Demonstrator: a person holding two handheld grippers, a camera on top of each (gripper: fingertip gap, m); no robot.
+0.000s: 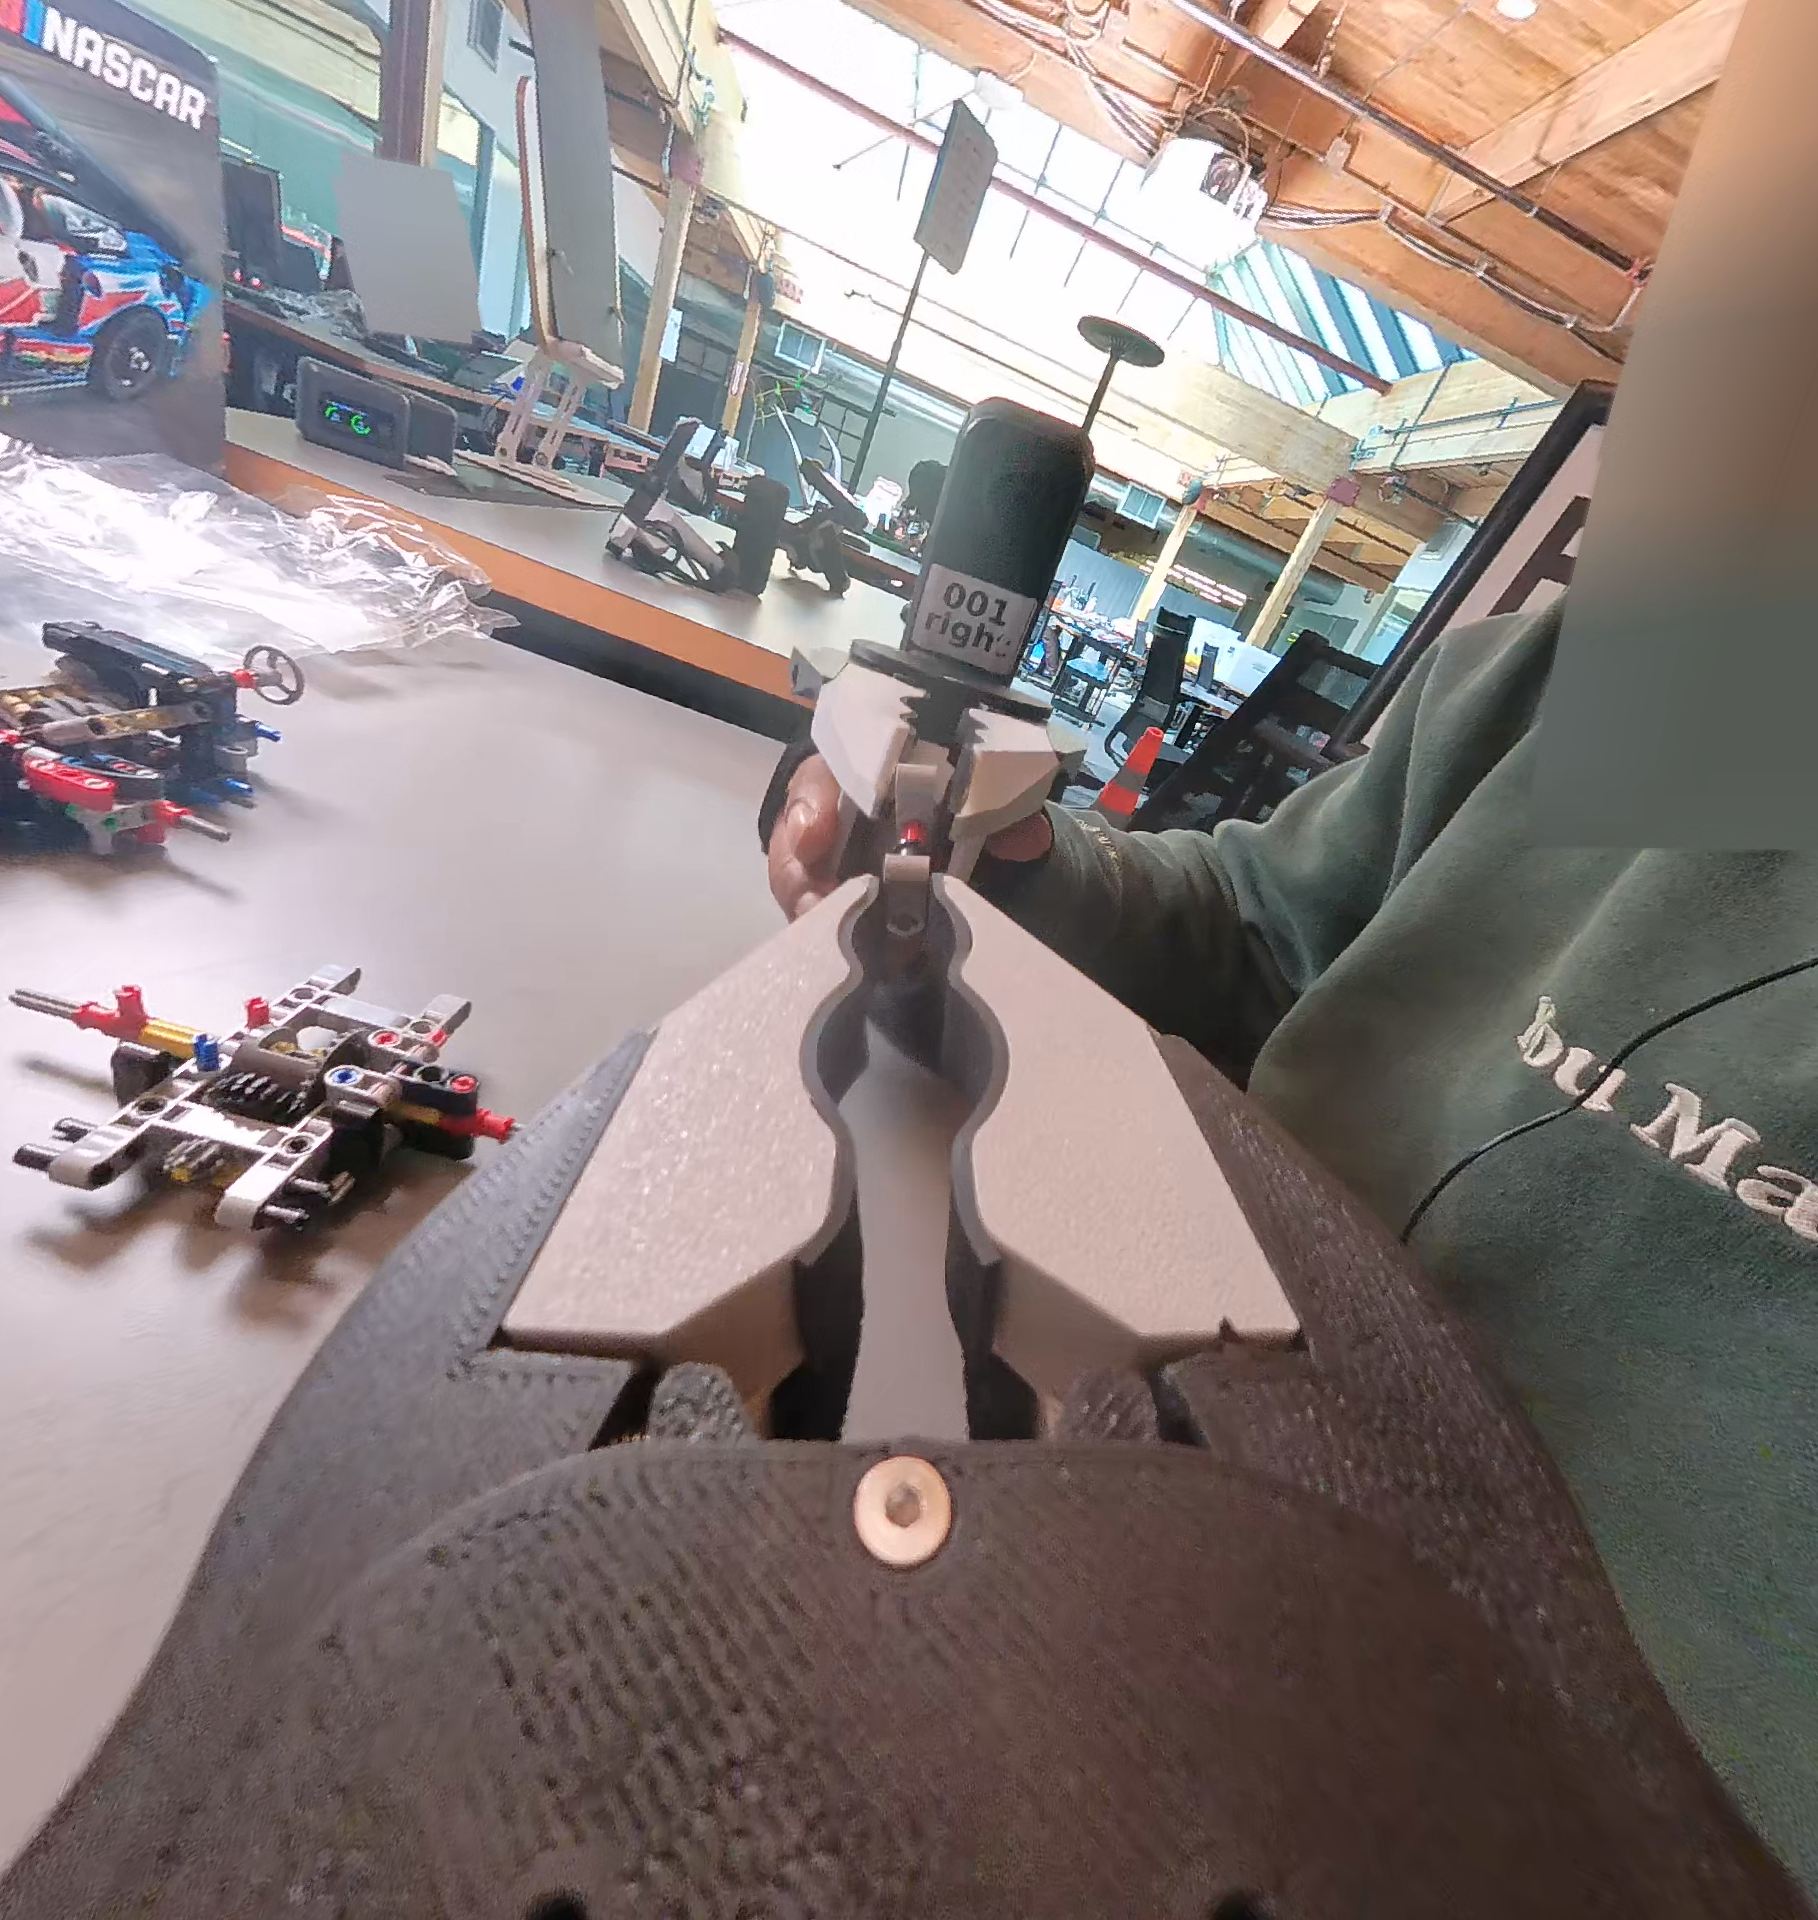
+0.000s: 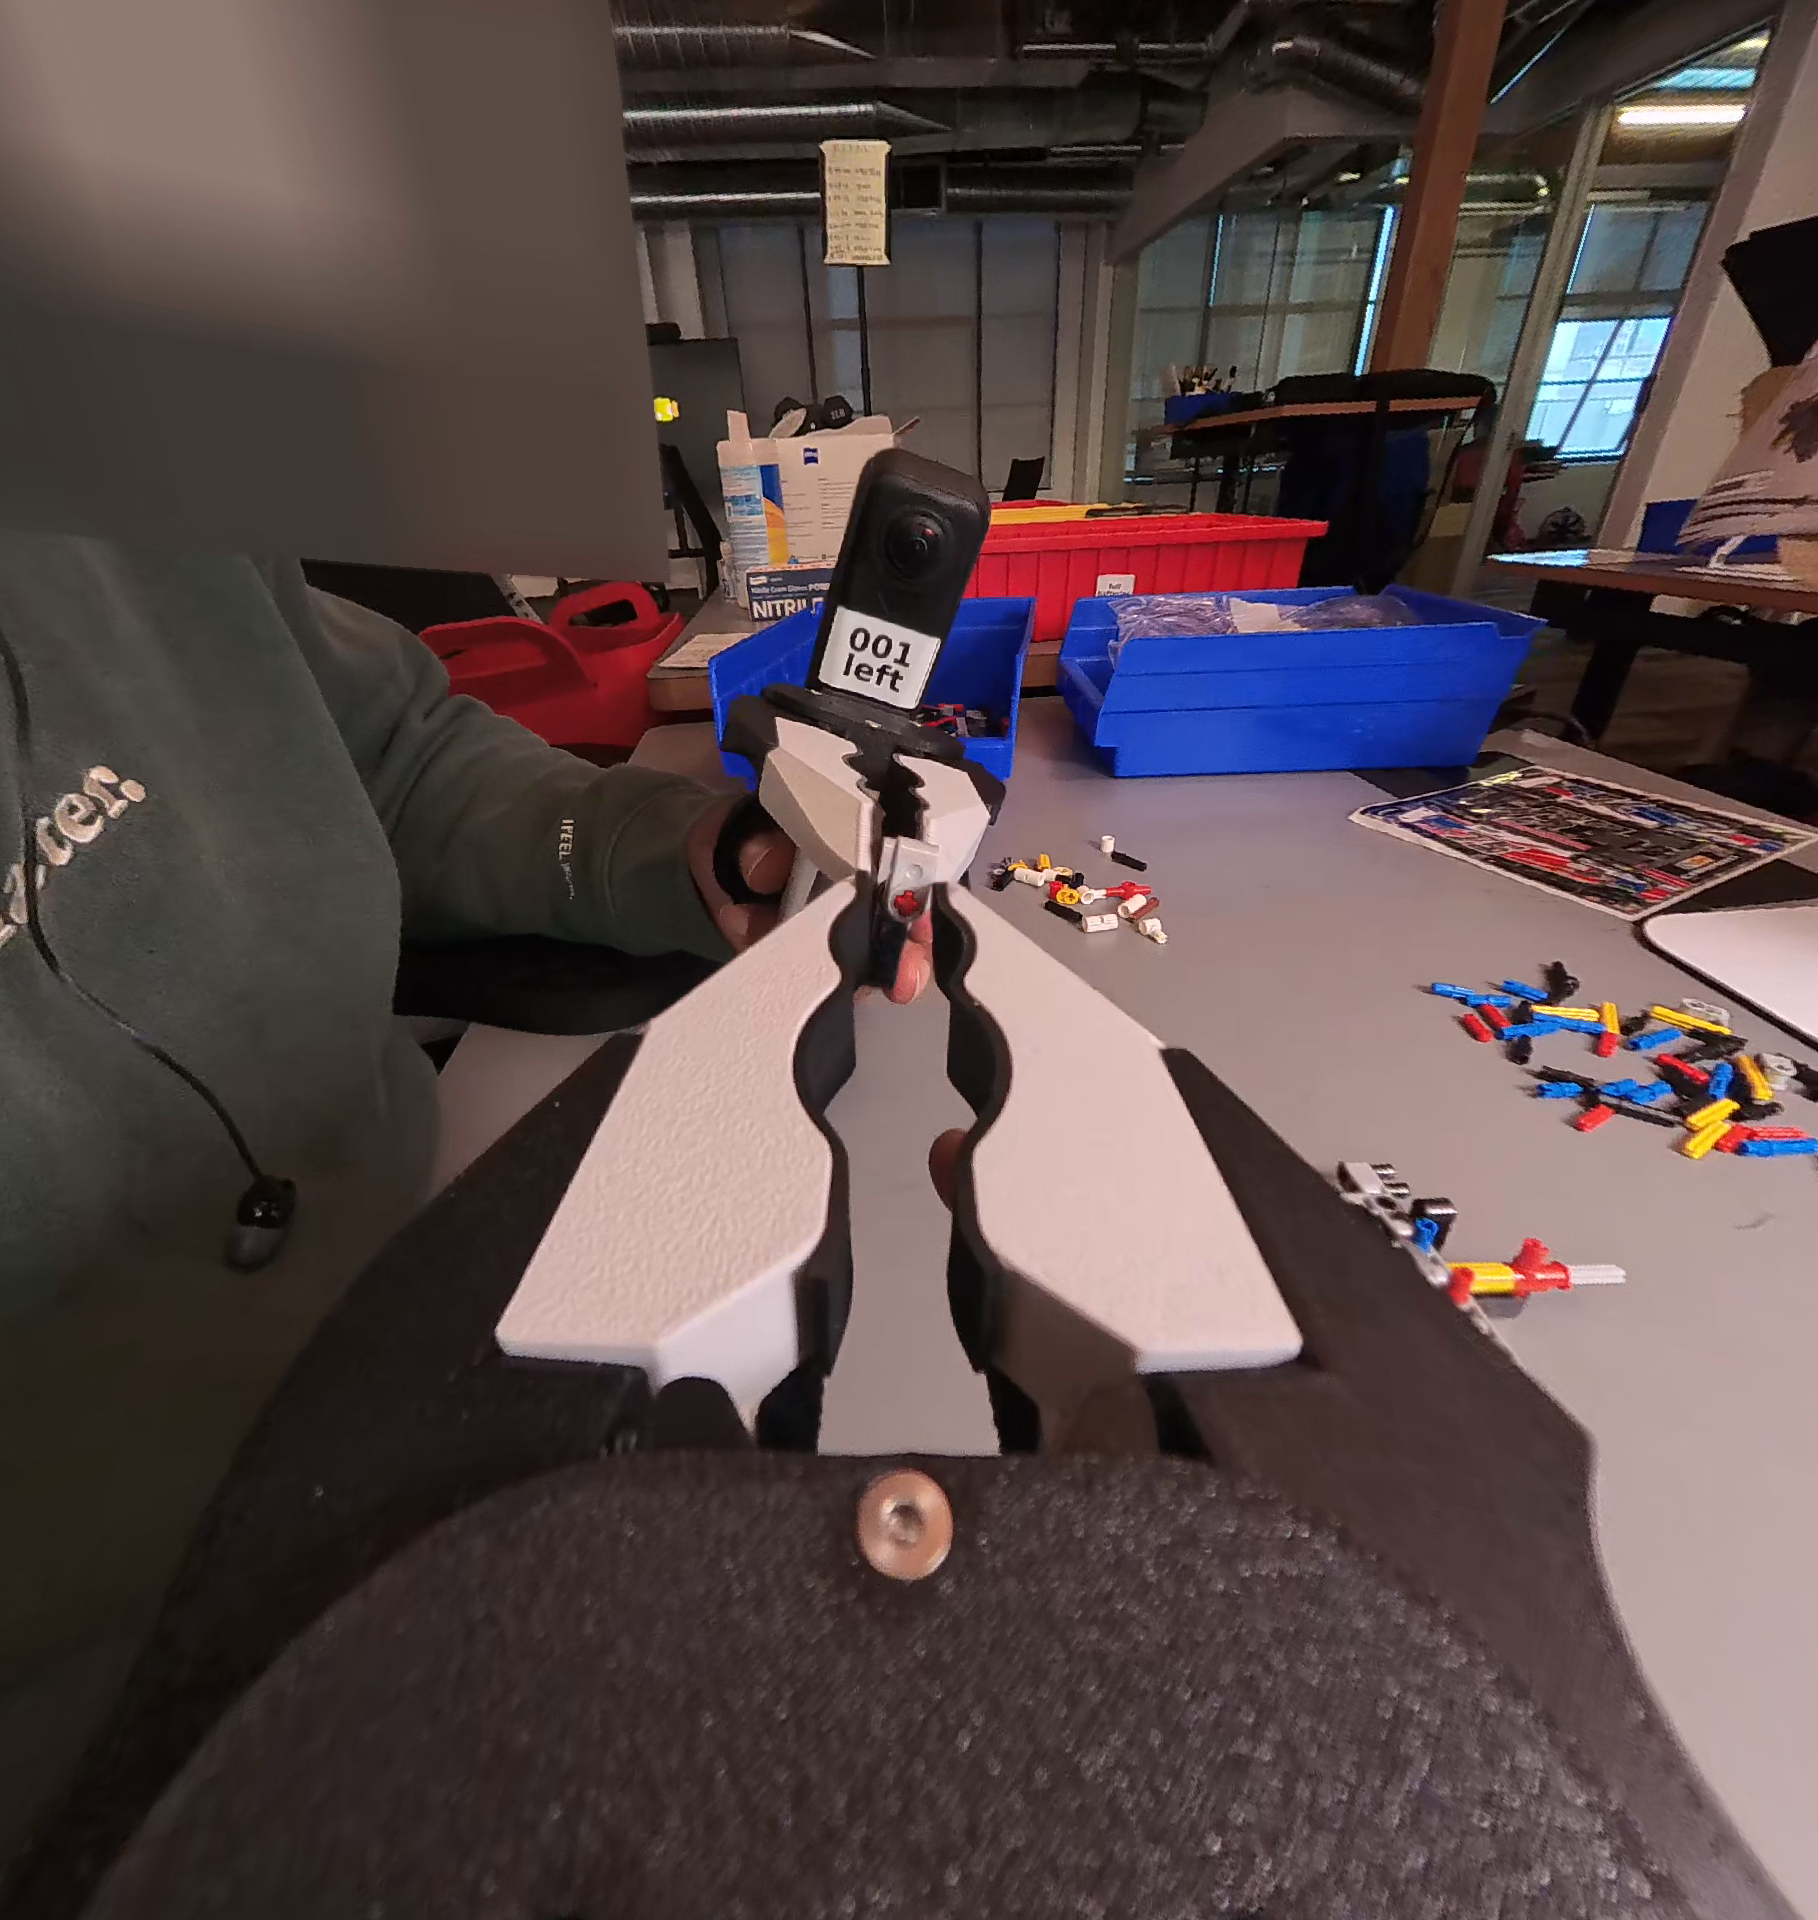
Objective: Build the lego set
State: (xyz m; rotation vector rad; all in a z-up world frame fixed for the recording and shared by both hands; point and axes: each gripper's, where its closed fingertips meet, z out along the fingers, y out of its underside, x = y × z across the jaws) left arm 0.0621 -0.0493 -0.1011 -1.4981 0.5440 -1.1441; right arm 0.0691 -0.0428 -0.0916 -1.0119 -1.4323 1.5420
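Observation:
My two grippers face each other tip to tip above the grey table (image 1: 489, 852). My left gripper (image 1: 903, 902) is shut on the lower end of a small grey lego piece (image 1: 903, 883) with a red pin (image 1: 913, 831). My right gripper (image 1: 926, 805) comes from the far side and is shut on the upper grey end. In the right wrist view, my right gripper (image 2: 900, 920) pinches the same grey piece (image 2: 913, 864) with its red pin (image 2: 913, 902), and the left gripper (image 2: 889, 826) grips it from behind. Both are held in the air near the person's green sweatshirt (image 1: 1611, 1091).
On the left lie a partly built car chassis (image 1: 105, 748), a smaller grey and black subassembly (image 1: 261, 1091), a clear plastic bag (image 1: 157, 540) and the set's box (image 1: 74, 208). On the right lie loose coloured pins (image 2: 1663, 1070), small parts (image 2: 1081, 894), a small assembly (image 2: 1487, 1257), a printed sheet (image 2: 1580, 842) and blue bins (image 2: 1289, 675). The grippers are tip to tip, or close to it.

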